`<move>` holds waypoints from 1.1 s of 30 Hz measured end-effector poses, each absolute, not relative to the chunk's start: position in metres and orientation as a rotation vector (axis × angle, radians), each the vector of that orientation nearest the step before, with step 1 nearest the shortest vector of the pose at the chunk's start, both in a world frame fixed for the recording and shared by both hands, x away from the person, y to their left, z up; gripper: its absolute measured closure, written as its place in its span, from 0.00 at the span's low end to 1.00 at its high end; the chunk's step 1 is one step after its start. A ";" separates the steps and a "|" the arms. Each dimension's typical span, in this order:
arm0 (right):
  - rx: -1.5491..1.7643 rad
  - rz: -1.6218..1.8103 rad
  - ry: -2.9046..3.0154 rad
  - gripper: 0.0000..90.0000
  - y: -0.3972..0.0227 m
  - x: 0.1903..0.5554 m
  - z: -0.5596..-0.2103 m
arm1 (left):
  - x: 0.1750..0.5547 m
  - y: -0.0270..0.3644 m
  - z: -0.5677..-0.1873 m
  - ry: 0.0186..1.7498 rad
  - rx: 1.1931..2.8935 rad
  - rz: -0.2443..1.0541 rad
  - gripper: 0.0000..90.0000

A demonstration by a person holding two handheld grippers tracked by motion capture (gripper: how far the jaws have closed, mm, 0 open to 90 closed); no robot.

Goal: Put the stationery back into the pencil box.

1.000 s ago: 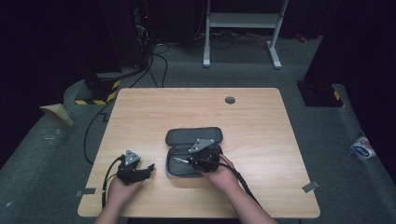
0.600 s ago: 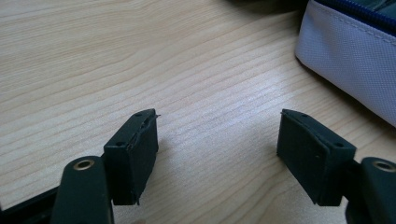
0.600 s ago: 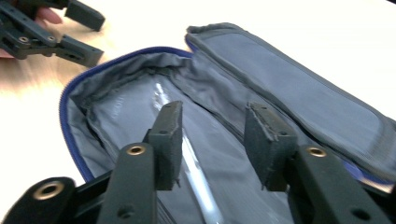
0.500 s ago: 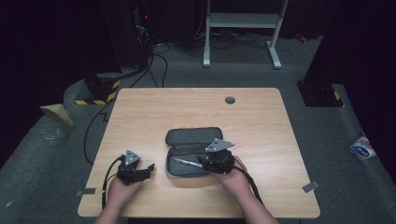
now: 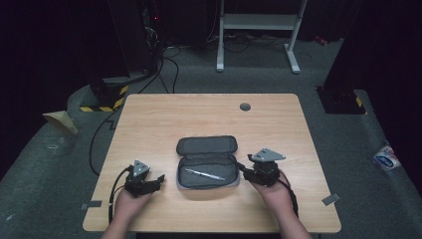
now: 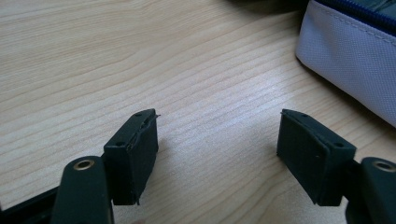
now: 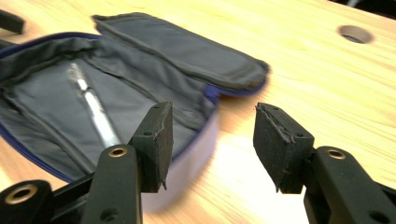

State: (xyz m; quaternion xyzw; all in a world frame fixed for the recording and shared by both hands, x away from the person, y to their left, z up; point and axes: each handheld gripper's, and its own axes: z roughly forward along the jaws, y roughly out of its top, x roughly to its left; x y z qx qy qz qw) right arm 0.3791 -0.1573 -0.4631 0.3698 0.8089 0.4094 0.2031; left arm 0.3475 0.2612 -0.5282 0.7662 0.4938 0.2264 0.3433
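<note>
An open grey pencil case (image 5: 207,162) is seen at the lower centre of the high view on the worktop (image 5: 209,114), its lid folded back and a silver pen (image 5: 204,174) lying inside. The left claw (image 6: 217,154), at the lower left, is spread wide over bare wood and grips nothing. The right claw (image 7: 210,140), just beside the case's right end, is likewise parted and empty. The soft wall could be snagged by a jaw and the case dragged or tipped, by which the pen, apparently loose, might be rolled out. A lid closed carelessly could be blocked by the pen.
</note>
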 end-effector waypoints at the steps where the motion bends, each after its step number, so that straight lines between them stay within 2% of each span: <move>1: 1.042 1.141 2.244 0.52 -0.162 0.378 -0.462 | 0.347 0.261 -0.528 1.283 1.991 0.588 0.33; 8: 1.124 1.143 2.159 0.52 -0.200 0.374 -0.458 | 0.347 0.261 -0.528 1.284 1.993 0.588 0.33; 19: 1.175 1.106 2.133 0.51 -0.219 0.370 -0.466 | 0.347 0.261 -0.528 1.285 1.991 0.589 0.33; 33: 1.350 0.928 2.180 0.38 -0.233 0.371 -0.511 | 0.347 0.261 -0.528 1.287 1.986 0.590 0.33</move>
